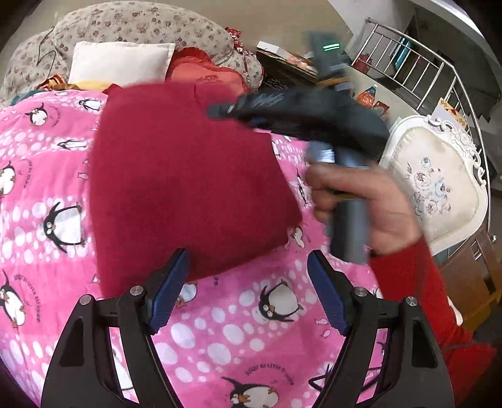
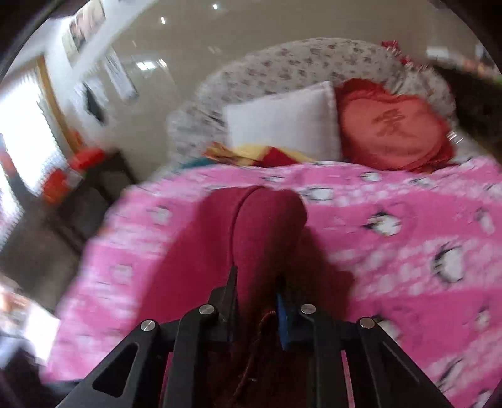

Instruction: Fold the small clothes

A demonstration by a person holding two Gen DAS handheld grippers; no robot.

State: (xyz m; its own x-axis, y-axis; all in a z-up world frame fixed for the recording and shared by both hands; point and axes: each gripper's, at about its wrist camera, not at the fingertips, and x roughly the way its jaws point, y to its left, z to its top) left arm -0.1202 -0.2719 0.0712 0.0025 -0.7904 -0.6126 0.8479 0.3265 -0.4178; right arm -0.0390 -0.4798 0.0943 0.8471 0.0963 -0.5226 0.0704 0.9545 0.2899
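Observation:
A dark red knitted garment (image 1: pixel 188 175) lies on the pink penguin blanket (image 1: pixel 251 339), its right side lifted. My left gripper (image 1: pixel 248 263) hovers open just over the garment's near edge, with nothing between its blue pads (image 1: pixel 169 292). In the right wrist view, my right gripper (image 2: pixel 257 279) is shut on a fold of the red garment (image 2: pixel 266 219), which bulges up between the fingers and hangs over the blanket (image 2: pixel 392 282). A hand (image 1: pixel 370 204) in a red sleeve carries that right gripper above the garment's right edge, blurred.
A white pillow (image 1: pixel 119 61), a red heart cushion (image 2: pixel 395 131) and a floral headboard (image 1: pixel 141 28) stand at the far end of the bed. A white upholstered chair (image 1: pixel 439 188) and a metal railing (image 1: pixel 439 72) are to the right. Dark furniture (image 2: pixel 94 188) sits left of the bed.

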